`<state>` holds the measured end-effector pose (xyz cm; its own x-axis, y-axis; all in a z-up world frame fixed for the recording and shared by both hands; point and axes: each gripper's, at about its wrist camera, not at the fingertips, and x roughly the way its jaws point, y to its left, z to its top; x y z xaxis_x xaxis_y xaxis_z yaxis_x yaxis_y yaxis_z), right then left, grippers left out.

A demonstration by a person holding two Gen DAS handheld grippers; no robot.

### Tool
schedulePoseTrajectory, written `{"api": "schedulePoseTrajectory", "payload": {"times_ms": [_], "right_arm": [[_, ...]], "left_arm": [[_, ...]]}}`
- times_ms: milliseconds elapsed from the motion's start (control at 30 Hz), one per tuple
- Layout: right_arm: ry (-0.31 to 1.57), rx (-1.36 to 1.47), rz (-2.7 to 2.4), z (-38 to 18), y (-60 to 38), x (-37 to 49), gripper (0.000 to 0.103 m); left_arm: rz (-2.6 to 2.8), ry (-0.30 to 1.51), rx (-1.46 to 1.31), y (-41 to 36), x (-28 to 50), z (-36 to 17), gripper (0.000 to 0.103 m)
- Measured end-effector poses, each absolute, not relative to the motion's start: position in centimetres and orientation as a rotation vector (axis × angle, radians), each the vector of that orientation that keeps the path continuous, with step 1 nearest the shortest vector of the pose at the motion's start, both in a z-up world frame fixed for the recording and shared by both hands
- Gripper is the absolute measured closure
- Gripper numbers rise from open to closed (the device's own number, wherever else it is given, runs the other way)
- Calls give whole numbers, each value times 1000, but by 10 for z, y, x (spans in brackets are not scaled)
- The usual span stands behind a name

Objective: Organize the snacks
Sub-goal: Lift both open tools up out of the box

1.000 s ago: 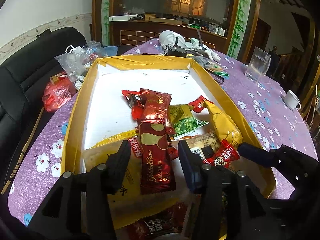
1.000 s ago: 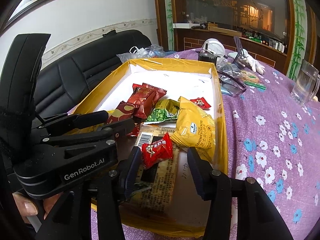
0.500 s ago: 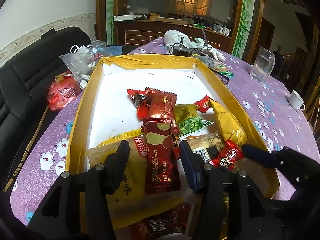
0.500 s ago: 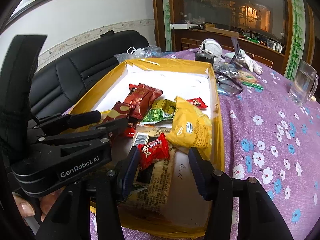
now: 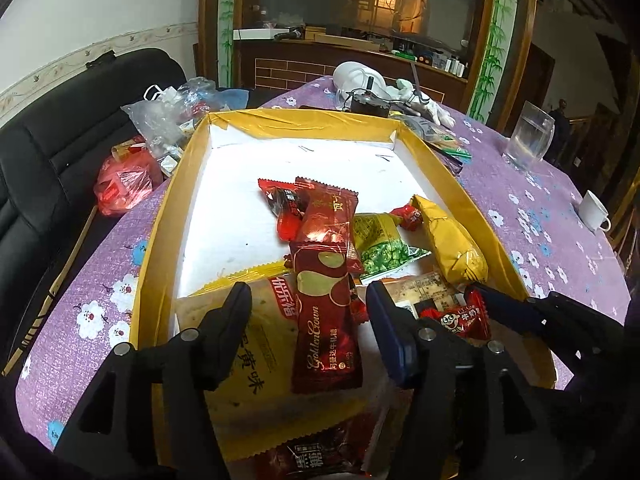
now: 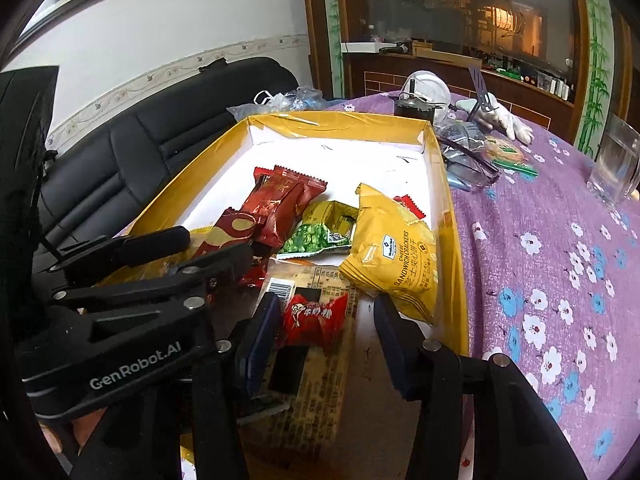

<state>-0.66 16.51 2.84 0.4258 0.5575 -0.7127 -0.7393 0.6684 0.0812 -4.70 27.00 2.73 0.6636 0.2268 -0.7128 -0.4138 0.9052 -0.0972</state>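
The left gripper hovers over the near end of a yellow box, jaws apart and just widened; the long red bar lies between the fingers, neither pad touching it. That bar rests on a tan packet and points toward 12 o'clock, where a red pouch overlaps its far end. At 1 o'clock from the bar sits the green pea bag, and beyond that, at 2 o'clock, the yellow cracker bag leans along the box's right wall. The right gripper stands just beside the left one, its jaws parted but just narrowed; the small red candy sits between them, close against the left finger, though contact cannot be told, and clear of the right one. The candy lies on a flat brown packet. The box sits on a purple flowered cloth, with a glass at 2 o'clock and a black sofa at 10 o'clock.
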Motion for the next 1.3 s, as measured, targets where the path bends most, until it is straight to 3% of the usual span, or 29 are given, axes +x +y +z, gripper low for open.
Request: {"api": "schedulePoseTrajectory", "payload": {"times_ms": [633, 767, 1300], "right_arm": [[756, -318, 838, 30, 156, -19, 45], [740, -320, 839, 32, 151, -21, 45], [766, -234, 840, 38, 136, -16, 45]], "left_arm": [[432, 803, -210, 266, -41, 24, 36], [418, 823, -210, 266, -36, 25, 29], [446, 783, -198, 263, -42, 27, 29]]}}
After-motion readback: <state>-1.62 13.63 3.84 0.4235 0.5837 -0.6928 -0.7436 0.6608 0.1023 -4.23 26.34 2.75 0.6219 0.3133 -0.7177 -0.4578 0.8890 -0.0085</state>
